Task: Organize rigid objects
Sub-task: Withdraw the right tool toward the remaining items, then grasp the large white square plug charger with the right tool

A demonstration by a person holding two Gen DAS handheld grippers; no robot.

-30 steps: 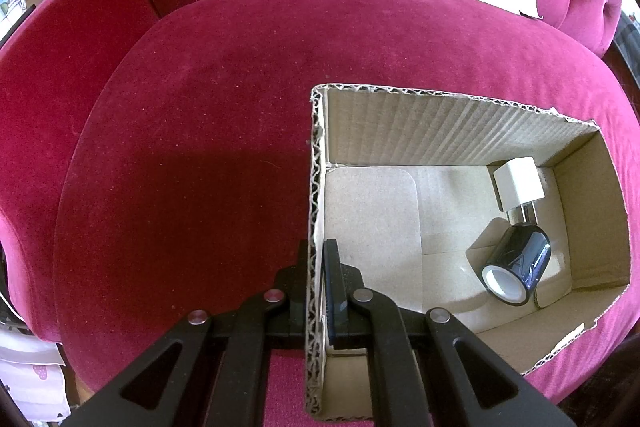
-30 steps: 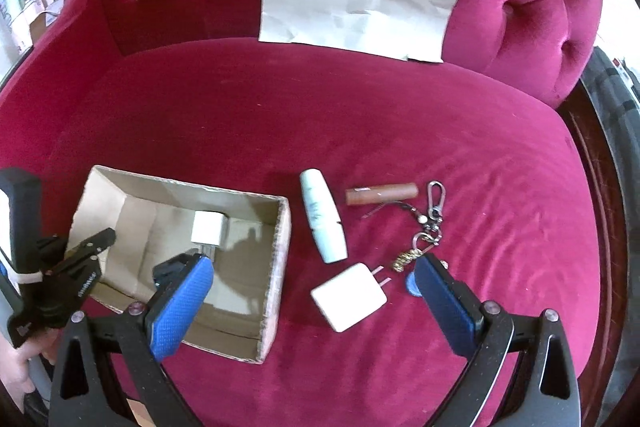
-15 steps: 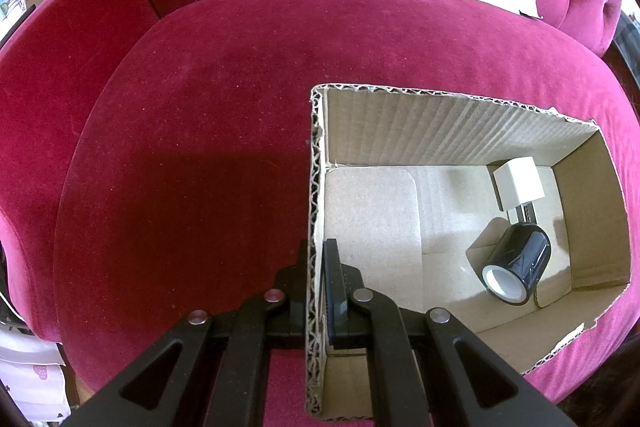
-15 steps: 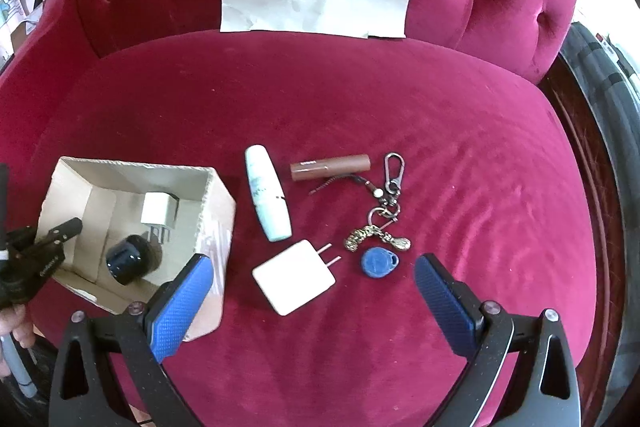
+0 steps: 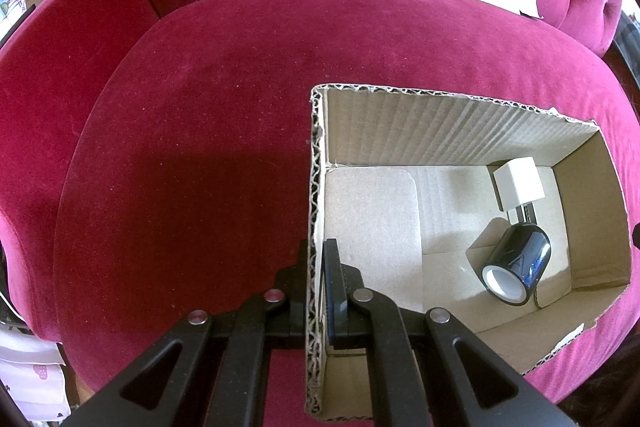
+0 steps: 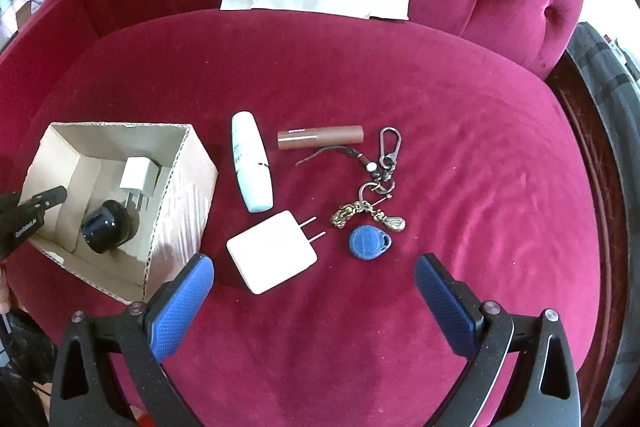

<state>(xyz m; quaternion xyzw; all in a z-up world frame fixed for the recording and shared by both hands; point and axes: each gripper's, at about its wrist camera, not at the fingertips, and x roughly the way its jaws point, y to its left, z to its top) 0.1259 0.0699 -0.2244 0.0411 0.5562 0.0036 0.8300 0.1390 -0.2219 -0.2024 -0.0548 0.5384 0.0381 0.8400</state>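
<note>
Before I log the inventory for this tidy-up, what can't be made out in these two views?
- Small white plug adapter: prongs hidden behind the glossy black tape roll, both views.
- Print on the brown cylindrical tube: too small, right wrist view.
- Open cardboard box: near corner cut off by the frame's bottom edge, left wrist view, behind the left gripper fingers.

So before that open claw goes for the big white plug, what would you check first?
1. Left gripper clamped on the cardboard box wall: ok.
2. Right gripper open wide enough for the large white charger: ok.
3. Charger centred between the fingers: not ok, it lies nearer the left finger.
4. Room left in the box beside the small white charger and black tape roll: ok.
5. Blue key fob clear of the charger: ok, apart.
</note>
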